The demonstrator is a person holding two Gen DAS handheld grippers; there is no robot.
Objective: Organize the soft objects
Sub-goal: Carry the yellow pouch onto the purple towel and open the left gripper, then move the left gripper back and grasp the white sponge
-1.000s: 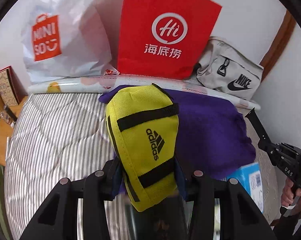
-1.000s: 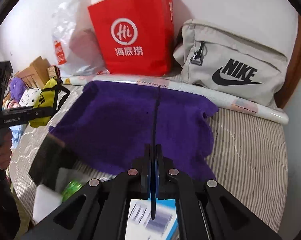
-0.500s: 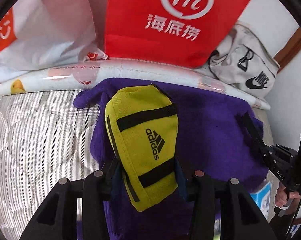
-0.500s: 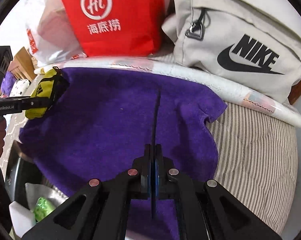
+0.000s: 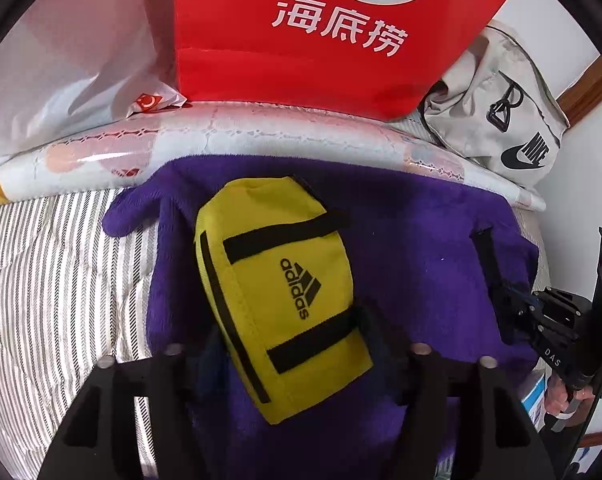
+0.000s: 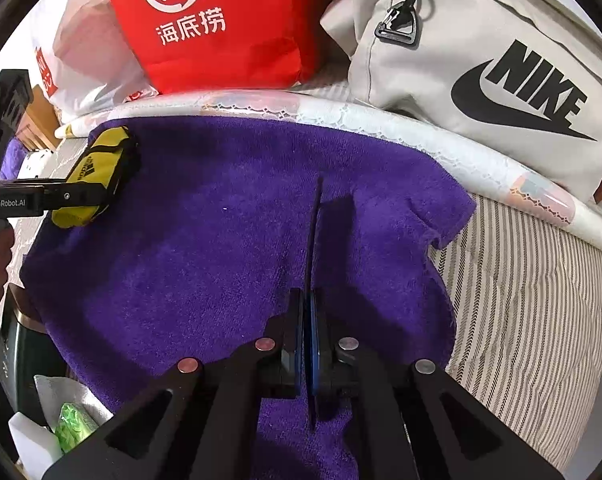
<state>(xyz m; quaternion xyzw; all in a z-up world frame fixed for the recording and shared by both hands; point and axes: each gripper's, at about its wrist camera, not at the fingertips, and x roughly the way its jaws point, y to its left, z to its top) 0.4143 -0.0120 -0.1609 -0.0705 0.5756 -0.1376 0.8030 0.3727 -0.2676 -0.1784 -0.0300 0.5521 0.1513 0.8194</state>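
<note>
- Two hand-held grippers work over a purple towel (image 6: 229, 264) spread on a striped quilt (image 6: 533, 304).
- The left gripper (image 5: 289, 344) has a yellow pouch (image 5: 277, 288) between its fingers, which press against the pouch's sides near its lower end; most of the pouch sticks out forward of the fingers, over the towel.
- From the right wrist view, the same yellow pouch (image 6: 97, 176) shows at the towel's far left corner, held in the left gripper (image 6: 89, 194). Whether the pouch touches the towel I cannot tell.
- The right gripper (image 6: 307, 320) has its fingers closed almost together on a thin dark flat strip (image 6: 315, 232) seen edge-on, which runs forward over the middle of the towel. What the strip is cannot be made out.
- In the left wrist view the right gripper (image 5: 501, 280) sits at the towel's right edge, held by a hand (image 5: 561, 400).
- Writing: the pouch carries "adidas" with the three-stripe logo in black.
- A red paper bag (image 5: 321, 32) behind the towel shows a white circle logo and the characters 海底捞; the right wrist view shows "Hi" inside the circle.
- A grey bag (image 6: 481, 60) to its right reads "NIKE" with the swoosh.
- The left gripper's body reads "GenRobot.AI"; the right gripper's reads "DAS".
- A white plastic bag (image 5: 73, 60) stands left of the red one.
</note>
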